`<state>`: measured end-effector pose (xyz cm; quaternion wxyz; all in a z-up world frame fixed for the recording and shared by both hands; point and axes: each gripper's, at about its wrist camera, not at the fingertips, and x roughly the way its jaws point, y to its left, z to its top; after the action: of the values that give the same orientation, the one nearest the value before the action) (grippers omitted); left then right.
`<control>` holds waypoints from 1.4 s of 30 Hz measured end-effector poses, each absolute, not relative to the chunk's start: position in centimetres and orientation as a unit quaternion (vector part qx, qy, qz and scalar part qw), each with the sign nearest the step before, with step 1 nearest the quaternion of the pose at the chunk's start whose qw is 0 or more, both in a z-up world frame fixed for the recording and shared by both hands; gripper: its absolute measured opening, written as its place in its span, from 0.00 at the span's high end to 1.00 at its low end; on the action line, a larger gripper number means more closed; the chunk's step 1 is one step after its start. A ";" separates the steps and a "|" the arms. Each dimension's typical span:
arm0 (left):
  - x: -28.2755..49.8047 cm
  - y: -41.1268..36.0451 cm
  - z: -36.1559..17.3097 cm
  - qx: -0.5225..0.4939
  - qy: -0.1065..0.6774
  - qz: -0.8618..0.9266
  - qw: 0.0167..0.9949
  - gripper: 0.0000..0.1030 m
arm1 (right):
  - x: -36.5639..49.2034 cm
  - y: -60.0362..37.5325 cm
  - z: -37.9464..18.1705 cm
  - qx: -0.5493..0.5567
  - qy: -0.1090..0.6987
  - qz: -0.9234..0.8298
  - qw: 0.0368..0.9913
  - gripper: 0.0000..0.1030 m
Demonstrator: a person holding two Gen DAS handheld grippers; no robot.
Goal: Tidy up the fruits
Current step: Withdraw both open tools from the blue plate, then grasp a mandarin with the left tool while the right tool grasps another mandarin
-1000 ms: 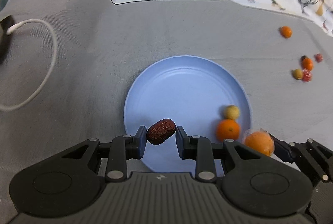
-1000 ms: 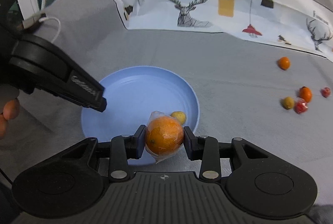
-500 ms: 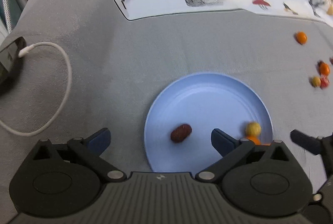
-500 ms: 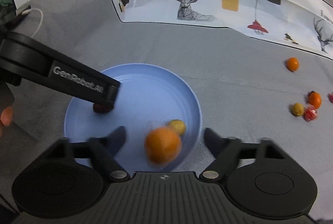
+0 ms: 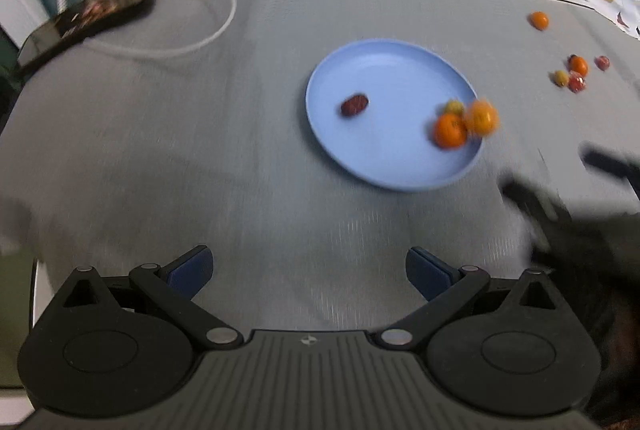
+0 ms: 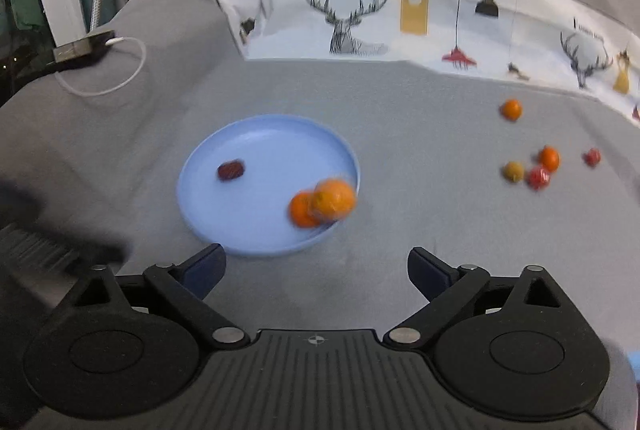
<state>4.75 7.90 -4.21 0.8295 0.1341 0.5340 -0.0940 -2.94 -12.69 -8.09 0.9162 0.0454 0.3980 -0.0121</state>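
Both grippers are hanging wide and empty, the left gripper point(image 5: 308, 270) and the right gripper point(image 6: 316, 270), whose jaws have just been opening. The loose fruits point(image 6: 538, 166) are lying well off to the plate's point(image 6: 256, 134) right, nearer the right gripper, with open grey cloth point(image 6: 420, 170) between.

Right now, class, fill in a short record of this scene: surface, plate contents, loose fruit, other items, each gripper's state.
surface: grey cloth, deer-print white fabric behind
plate: round light-blue plate holds a dark red wrinkled date, two oranges touching, and a small yellow-green fruit
loose fruit: one small orange fruit alone; a cluster of four small fruits right of the plate
other: dark phone on a white cable
left gripper: open, empty
right gripper: just opened, empty
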 end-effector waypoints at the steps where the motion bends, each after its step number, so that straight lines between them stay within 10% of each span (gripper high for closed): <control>1: 4.3 8.2 -4.0 0.136 0.533 -0.092 0.830 0.00 | -1.4 -12.7 -9.0 0.027 0.419 -0.027 0.907 0.06; 25: 7.3 7.9 -3.3 0.111 0.534 -0.080 0.834 0.00 | 6.7 -16.4 -14.6 -0.038 0.437 -0.118 0.891 0.07; 42: 9.7 1.0 -1.3 0.114 0.500 -0.114 0.851 0.00 | -4.8 -24.7 -6.3 0.121 0.359 -0.153 0.913 0.02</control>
<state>9.69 1.03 -1.30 0.8507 0.1138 0.5005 -0.1138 -4.81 -24.73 -6.33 0.9127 0.1206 0.3591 -0.1533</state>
